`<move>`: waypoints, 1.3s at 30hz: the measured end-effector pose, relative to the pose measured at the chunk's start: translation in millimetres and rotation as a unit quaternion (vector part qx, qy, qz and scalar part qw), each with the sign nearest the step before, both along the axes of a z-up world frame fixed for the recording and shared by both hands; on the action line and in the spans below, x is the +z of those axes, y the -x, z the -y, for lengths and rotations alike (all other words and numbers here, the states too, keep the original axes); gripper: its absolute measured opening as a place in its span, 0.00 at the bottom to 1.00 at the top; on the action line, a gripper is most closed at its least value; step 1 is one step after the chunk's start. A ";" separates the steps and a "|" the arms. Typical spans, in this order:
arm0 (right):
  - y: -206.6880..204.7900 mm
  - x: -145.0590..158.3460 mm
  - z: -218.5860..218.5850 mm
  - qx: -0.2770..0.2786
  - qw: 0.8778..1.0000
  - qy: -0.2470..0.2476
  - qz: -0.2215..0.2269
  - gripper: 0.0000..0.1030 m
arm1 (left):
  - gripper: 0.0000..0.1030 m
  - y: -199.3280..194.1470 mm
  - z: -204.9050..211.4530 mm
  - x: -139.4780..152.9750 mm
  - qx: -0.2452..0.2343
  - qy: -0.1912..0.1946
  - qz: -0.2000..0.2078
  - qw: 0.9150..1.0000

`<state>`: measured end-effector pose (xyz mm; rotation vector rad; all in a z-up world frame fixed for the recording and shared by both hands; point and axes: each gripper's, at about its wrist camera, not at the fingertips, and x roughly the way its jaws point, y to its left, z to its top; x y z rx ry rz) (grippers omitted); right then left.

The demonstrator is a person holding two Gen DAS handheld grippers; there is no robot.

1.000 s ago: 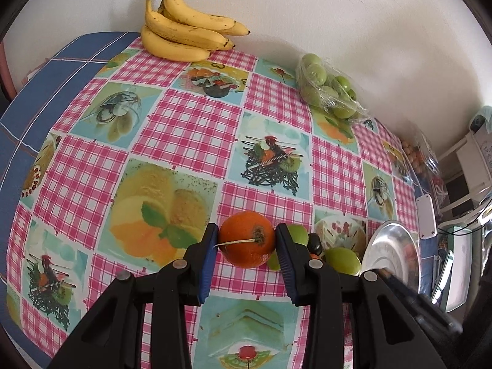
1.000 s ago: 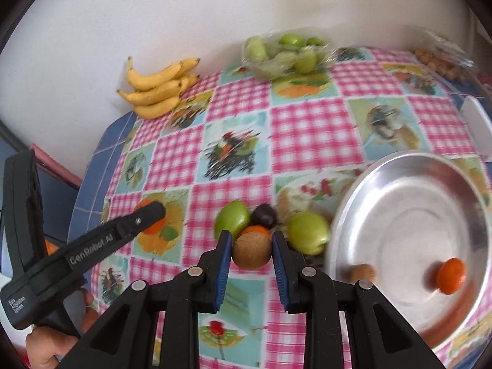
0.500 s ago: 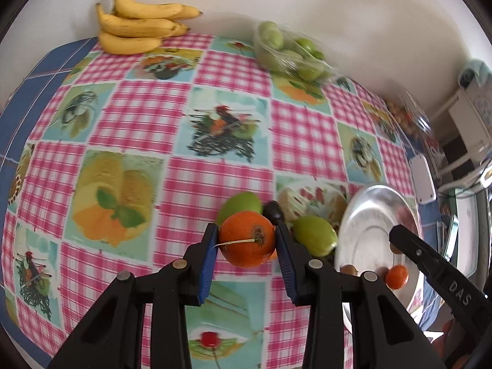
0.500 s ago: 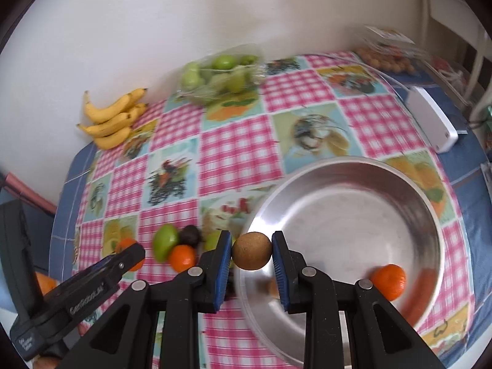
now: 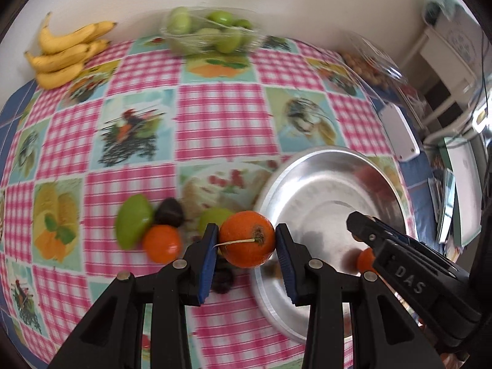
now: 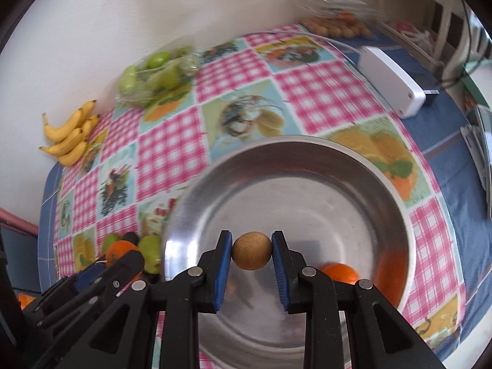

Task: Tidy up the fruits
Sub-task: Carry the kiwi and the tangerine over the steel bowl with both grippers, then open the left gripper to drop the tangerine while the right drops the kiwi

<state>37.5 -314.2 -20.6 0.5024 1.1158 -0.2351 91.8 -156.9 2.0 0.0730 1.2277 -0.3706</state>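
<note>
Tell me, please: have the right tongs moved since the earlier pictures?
Yes. The right tongs, shut on the brown fruit, moved from the loose fruits on the cloth to above the metal bowl.

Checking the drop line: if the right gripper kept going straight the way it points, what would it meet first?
Most likely the bare inside of the metal bowl. The right gripper, shut on a brown round fruit, points into it; depth is unclear.
</note>
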 end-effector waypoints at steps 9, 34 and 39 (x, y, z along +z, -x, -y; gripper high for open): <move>4.8 -17.0 32.3 -0.042 0.999 -0.006 -0.023 0.28 | 0.38 9.2 35.0 -22.3 -0.033 -0.023 -0.014 0.999; -2.5 -33.5 39.8 -0.054 0.998 -0.017 -0.040 0.28 | 0.41 11.6 50.8 -41.8 -0.055 -0.036 -0.023 0.998; -1.7 -33.9 41.7 -0.054 0.998 -0.021 -0.040 0.35 | 0.46 14.8 50.1 -36.7 -0.058 -0.036 -0.017 0.998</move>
